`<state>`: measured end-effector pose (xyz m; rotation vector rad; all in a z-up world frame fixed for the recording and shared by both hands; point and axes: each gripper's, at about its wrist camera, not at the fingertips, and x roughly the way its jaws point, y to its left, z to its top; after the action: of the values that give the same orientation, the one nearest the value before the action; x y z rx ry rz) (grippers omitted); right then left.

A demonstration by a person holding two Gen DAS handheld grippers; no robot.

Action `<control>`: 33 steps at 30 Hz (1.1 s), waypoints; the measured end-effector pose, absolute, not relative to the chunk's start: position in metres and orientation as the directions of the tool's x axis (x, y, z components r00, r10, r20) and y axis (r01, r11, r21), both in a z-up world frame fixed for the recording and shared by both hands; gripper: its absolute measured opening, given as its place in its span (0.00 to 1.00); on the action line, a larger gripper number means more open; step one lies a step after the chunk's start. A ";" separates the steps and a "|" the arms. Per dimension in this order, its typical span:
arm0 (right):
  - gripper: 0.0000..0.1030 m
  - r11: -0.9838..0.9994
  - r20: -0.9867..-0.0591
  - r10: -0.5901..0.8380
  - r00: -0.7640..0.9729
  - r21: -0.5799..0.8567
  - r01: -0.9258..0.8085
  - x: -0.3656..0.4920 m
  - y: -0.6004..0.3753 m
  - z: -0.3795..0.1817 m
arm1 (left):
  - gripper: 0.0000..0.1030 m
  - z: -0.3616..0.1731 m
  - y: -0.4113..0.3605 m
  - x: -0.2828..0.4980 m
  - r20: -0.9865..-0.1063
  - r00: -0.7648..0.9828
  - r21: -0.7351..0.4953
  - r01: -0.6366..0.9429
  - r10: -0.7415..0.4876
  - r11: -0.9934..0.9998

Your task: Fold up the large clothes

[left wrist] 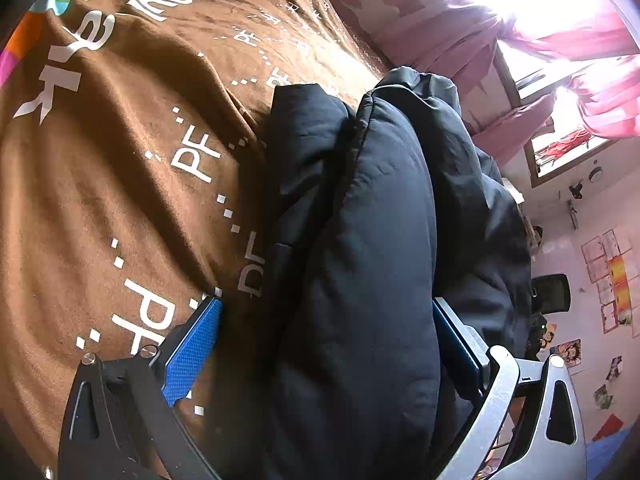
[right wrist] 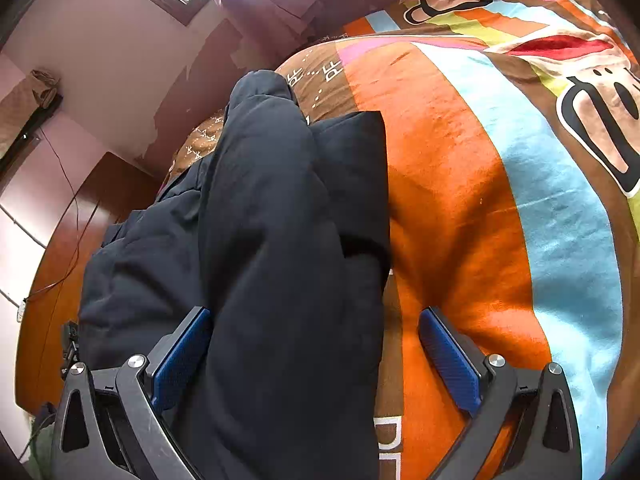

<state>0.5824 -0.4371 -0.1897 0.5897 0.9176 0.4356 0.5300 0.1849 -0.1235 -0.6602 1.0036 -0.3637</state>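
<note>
A dark navy padded jacket (left wrist: 368, 220) lies bunched on a brown printed bedspread (left wrist: 120, 152). My left gripper (left wrist: 328, 344) is open, its blue pads standing wide on either side of a thick fold of the jacket. In the right wrist view the same jacket (right wrist: 272, 240) runs between the fingers of my right gripper (right wrist: 316, 356), which is also open, with the jacket against the left pad (right wrist: 180, 356) and a gap to the right pad (right wrist: 448, 364). The jacket's lower edge is hidden below both views.
The bedspread (right wrist: 460, 184) has orange, blue and brown stripes with cartoon monkey faces. A pink wall with posters (left wrist: 612, 280), a window with pink curtains (left wrist: 560, 52) and a dark chair (left wrist: 554, 294) lie beyond the bed. A wooden headboard (right wrist: 60, 280) stands at the left.
</note>
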 end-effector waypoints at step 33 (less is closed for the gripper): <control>0.62 0.732 -0.601 0.622 0.502 0.675 -0.098 0.567 -0.415 -0.174 | 0.49 -0.110 0.161 0.459 -0.641 0.580 -0.632 -0.027 -0.503 0.774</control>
<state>0.5666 -0.4151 -0.1739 0.6240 0.9547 0.4703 0.4590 0.1609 -0.1104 -0.6444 0.9225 -0.3019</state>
